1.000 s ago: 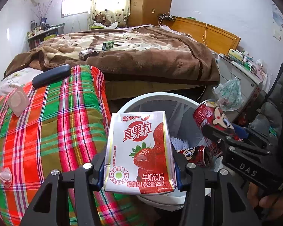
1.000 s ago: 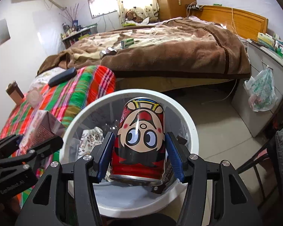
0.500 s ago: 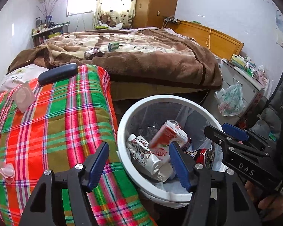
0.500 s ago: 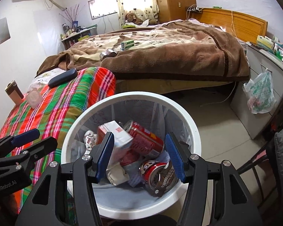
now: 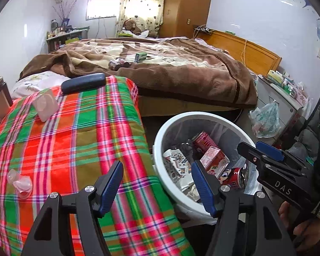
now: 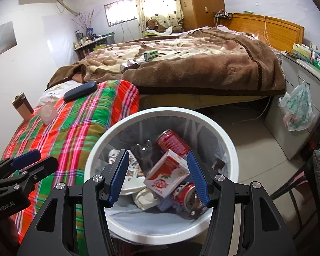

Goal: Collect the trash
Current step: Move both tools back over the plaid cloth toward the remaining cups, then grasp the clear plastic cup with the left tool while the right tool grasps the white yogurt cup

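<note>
Trash bin (image 6: 234, 149): round, white rim, clear liner; stood on the floor just beside the plaid-covered bed.
Strawberry milk carton (image 6: 167, 176): red and white, lay tilted on top of the pile inside the bin, near its middle.
Cartoon can (image 6: 186, 194): red, on its side beneath the carton's lower edge, end facing up and out.
Red can (image 6: 172, 143): on its side, behind the carton, toward the far wall.
Clear plastic bottle (image 6: 143, 151): lay left of the red can.
Crumpled paper wrappers (image 5: 177, 162): printed white, at the bin's left side.
</note>
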Action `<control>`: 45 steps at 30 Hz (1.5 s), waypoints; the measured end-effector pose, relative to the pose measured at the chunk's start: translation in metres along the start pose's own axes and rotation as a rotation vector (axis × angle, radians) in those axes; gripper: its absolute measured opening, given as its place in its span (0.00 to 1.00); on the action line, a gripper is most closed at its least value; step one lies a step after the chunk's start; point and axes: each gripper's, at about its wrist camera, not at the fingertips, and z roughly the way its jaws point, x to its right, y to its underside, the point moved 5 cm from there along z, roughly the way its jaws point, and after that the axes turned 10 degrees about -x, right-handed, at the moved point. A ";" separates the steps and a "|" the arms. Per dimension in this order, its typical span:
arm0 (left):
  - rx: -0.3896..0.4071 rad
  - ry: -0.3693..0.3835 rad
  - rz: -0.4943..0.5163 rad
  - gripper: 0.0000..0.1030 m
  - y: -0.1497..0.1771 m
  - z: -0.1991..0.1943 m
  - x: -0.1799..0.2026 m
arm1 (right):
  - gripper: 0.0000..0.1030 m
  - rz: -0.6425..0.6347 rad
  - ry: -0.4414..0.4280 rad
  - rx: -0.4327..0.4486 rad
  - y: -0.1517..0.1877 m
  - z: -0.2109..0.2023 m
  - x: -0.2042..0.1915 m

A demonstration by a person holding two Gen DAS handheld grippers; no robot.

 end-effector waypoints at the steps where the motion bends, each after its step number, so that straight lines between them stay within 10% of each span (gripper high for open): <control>1: 0.003 -0.003 -0.003 0.64 0.000 -0.002 -0.003 | 0.57 -0.003 -0.003 0.003 0.000 -0.001 -0.003; 29: 0.035 -0.276 -0.357 0.64 0.067 -0.046 -0.204 | 0.57 -0.258 -0.233 0.027 -0.004 0.019 -0.149; 45: -0.053 -0.253 -0.372 0.64 0.047 -0.002 -0.237 | 0.57 -0.310 -0.297 -0.032 -0.032 0.059 -0.198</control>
